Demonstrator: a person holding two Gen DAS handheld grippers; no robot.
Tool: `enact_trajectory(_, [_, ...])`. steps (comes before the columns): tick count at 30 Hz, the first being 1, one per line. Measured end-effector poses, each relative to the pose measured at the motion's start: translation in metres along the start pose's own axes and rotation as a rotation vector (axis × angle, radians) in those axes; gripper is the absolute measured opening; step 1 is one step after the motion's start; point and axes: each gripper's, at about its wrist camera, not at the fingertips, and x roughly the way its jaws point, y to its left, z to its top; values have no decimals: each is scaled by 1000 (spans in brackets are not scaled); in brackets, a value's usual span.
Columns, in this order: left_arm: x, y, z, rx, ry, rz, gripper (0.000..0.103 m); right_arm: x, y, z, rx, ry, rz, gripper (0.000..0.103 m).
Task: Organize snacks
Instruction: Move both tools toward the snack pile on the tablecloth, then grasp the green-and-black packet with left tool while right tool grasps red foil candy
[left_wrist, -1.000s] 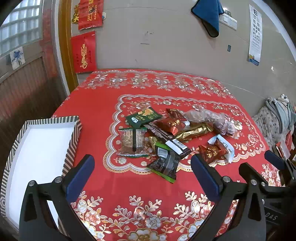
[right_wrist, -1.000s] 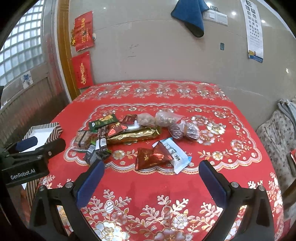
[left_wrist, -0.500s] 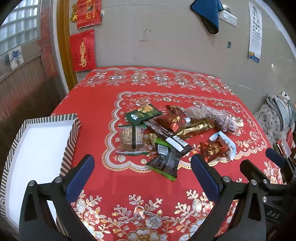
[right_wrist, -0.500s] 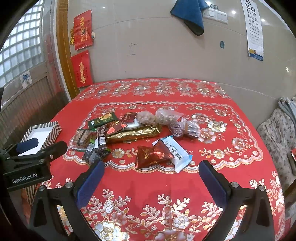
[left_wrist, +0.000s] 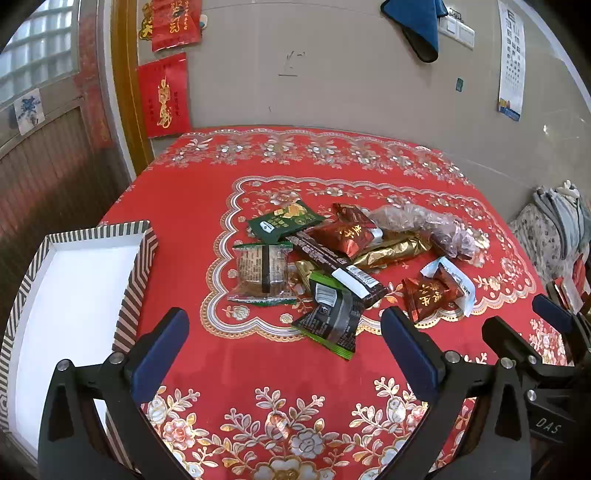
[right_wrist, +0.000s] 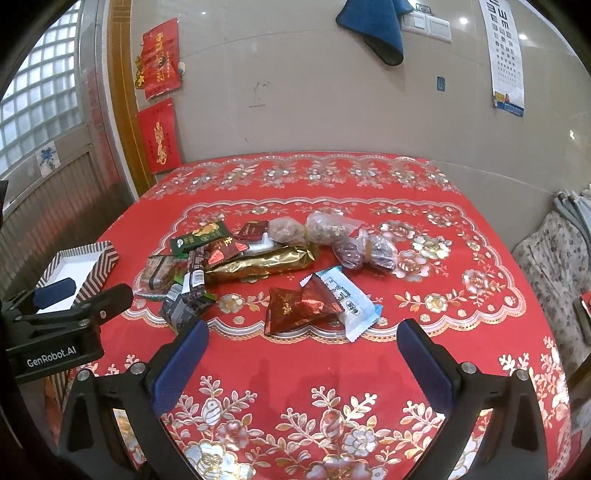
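Left tool (left_wrist: 284, 343) and right tool (right_wrist: 303, 345), both spread wide, empty.

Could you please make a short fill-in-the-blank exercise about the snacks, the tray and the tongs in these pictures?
1. The striped tray beside the snack pile holds ____ snacks.
2. Both the left tongs and the right tongs are ____ and hold nothing.
3. The red packet nearest the right tongs lies partly on a white and ____ packet.
4. The long gold packet lies on a ____ tablecloth.

Missing words: no; open; blue; red
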Motion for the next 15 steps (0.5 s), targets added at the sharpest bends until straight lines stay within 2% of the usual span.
enact_trajectory(7, [5, -2, -2, 9, 12, -2, 103, 2, 0, 0, -2, 5, -4, 102])
enact_trajectory(15, [28, -7, -10, 47, 50, -4, 103, 10, -7, -4, 21, 22, -3, 102])
